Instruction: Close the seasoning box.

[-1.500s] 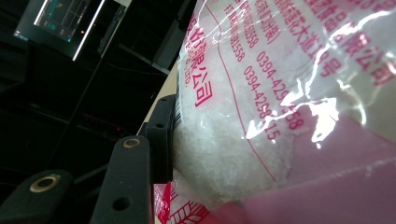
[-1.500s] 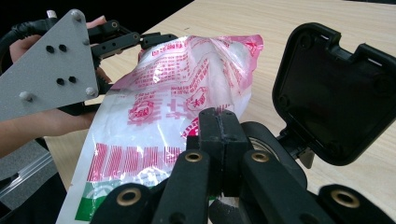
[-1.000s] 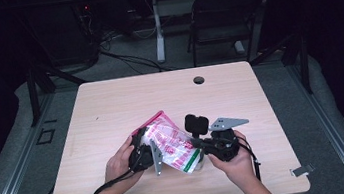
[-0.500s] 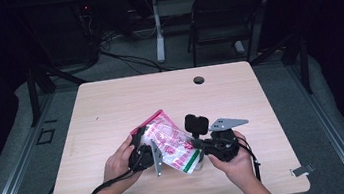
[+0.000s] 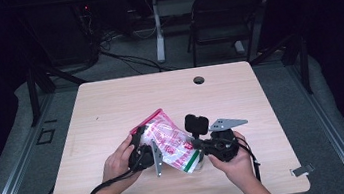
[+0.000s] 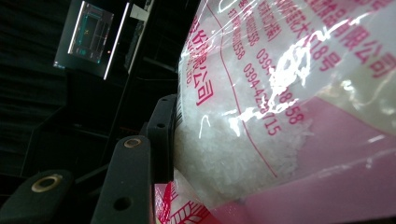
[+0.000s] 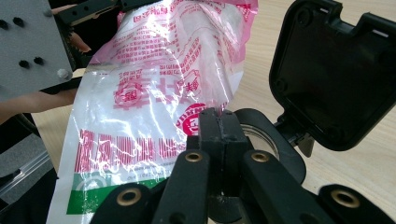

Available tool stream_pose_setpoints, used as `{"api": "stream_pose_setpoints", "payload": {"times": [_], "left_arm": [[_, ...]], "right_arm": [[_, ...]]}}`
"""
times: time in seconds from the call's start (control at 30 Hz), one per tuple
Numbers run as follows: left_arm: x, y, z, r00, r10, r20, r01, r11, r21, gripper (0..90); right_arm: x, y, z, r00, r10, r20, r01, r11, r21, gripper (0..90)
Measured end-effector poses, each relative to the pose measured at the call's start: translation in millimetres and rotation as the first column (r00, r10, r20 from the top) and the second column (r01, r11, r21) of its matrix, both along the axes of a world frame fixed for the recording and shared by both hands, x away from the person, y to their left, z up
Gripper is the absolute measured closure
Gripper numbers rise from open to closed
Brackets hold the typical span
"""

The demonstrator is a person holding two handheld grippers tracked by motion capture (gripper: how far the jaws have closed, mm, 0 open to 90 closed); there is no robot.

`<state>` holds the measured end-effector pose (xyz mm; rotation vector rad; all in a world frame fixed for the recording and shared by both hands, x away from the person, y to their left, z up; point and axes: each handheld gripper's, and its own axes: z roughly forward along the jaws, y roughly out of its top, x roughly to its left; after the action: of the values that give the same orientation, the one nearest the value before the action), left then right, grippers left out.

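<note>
One plastic bag [image 5: 168, 143] of white grains, printed in red with a green stripe at one end, is held above the near middle of the table [image 5: 110, 105] between two hand-held grippers. The bulging body of the bag is clamped by the left gripper [image 5: 143, 153], its jaws kept partly apart by the contents. The right gripper [image 5: 197, 146] is seen with its jaws pressed fully together, a thin edge of the bag's film seemingly pinched between them. One black container [image 7: 261, 135] with a hinged lid [image 7: 336, 70] standing open is seen just behind the right gripper. Two hands are counted.
</note>
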<state>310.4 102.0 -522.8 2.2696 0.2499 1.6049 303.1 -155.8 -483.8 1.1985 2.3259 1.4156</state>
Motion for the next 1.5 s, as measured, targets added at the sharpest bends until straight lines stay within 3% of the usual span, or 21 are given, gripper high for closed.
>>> {"api": "stream_pose_setpoints", "payload": {"times": [1.1,1.5], "left_arm": [[-2.7,-1.2,6.5,0.9995,-0.009,0.029,0.008,0.9995,0.031,58.7],[-4.1,-2.2,9.0,0.9991,-0.013,0.042,0.010,0.9981,0.061,58.7]], "right_arm": [[-0.2,0.2,-3.4,1.0000,-0.001,-0.008,0.001,0.9999,-0.011,90.0],[-0.3,0.0,-4.0,0.9999,-0.001,-0.013,0.001,0.9999,-0.016,90.0]]}}
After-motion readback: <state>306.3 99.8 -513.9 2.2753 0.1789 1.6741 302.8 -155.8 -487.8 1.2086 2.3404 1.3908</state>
